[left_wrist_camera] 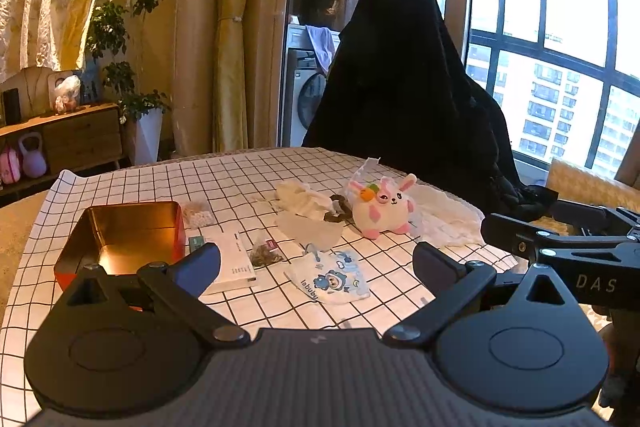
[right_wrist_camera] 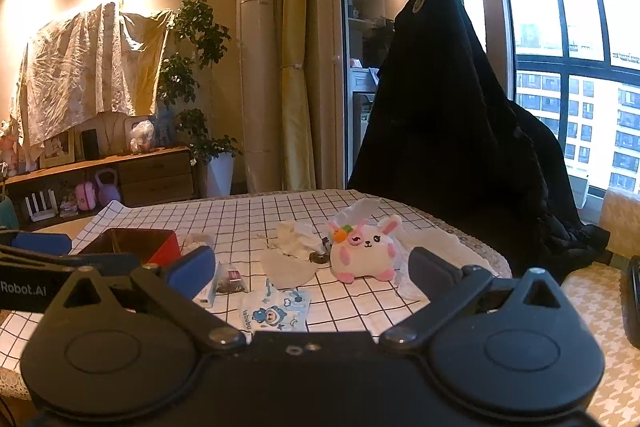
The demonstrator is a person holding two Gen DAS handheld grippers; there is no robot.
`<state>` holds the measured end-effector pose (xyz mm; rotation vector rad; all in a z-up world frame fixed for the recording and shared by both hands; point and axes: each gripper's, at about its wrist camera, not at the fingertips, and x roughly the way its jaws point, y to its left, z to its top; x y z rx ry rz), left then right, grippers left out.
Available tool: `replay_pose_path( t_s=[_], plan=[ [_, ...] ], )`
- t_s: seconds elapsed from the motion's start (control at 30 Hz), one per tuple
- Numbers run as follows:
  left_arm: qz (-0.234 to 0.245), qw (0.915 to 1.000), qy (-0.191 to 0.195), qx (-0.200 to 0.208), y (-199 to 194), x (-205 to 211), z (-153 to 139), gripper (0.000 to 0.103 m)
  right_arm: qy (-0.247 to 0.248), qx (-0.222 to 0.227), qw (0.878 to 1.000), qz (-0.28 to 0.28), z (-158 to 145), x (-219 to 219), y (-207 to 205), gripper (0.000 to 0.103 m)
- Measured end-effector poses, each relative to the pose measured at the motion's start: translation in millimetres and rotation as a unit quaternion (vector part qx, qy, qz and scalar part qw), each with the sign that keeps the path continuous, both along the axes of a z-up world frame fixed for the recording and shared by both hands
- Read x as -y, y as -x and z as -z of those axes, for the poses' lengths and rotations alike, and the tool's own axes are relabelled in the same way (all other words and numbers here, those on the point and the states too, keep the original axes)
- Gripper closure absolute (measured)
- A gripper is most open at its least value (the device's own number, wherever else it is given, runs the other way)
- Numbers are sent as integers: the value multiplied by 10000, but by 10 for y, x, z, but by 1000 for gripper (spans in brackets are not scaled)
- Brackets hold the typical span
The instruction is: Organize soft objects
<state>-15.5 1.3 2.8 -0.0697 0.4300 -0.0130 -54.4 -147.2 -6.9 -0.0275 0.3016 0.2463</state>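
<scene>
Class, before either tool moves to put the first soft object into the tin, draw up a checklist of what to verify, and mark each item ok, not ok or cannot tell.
1. Left tool open and holding nothing: ok.
2. Right tool open and holding nothing: ok.
3. Tin lidless, with nothing inside where visible: ok.
4. Plush rabbit unobstructed from above: ok.
5. Printed pouch lying flat, close to the left tool: ok.
6. Dark scrunchie free of the rabbit and white cloth: cannot tell.
</scene>
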Motion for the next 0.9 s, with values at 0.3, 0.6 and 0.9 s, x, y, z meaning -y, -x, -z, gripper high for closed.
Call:
replay_pose_path(
  t_s=[0.3,0.6,0.9],
  plan=[
    [95,9999,80,10,-4,-32,3,0,54,-9,10000,20,13,-10,-10,0],
    [97,9999,120,31,4,-50,7,0,89,1,10000,36,16,-22,-12,0],
    [141,9996,228,-81,10,-94,44,0,165,-41,9998,84,19,-60,10,1]
  ],
)
